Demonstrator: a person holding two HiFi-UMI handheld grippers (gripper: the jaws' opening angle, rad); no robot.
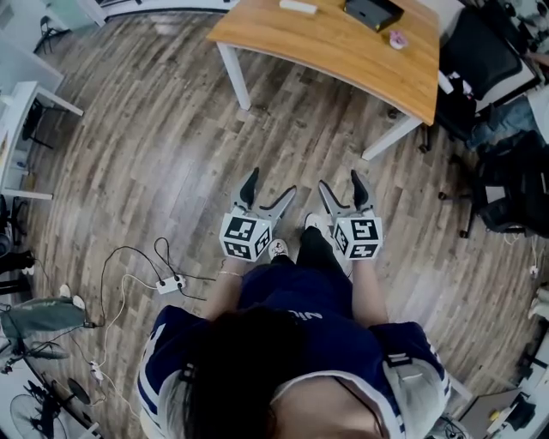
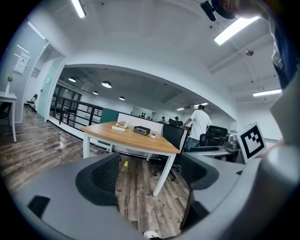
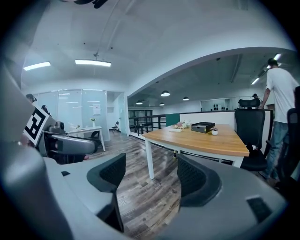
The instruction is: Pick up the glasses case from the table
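Note:
A dark box-shaped glasses case (image 1: 373, 12) lies on the wooden table (image 1: 343, 51) far ahead of me, next to a flat white object (image 1: 298, 7) and a small pink-topped pot (image 1: 397, 39). The case (image 2: 141, 131) shows small and distant in the left gripper view, and the case (image 3: 202, 127) is just as far off in the right gripper view. My left gripper (image 1: 271, 184) and right gripper (image 1: 340, 180) hang side by side over the wood floor, well short of the table. Both are open with nothing between the fingers, as the left gripper (image 2: 149, 164) and right gripper (image 3: 151, 164) show.
Black office chairs (image 1: 485, 51) stand right of the table. A power strip with cables (image 1: 170, 283) lies on the floor at my left, and a white desk (image 1: 26, 103) stands at the far left. A person in a white shirt (image 2: 201, 123) stands beyond the table.

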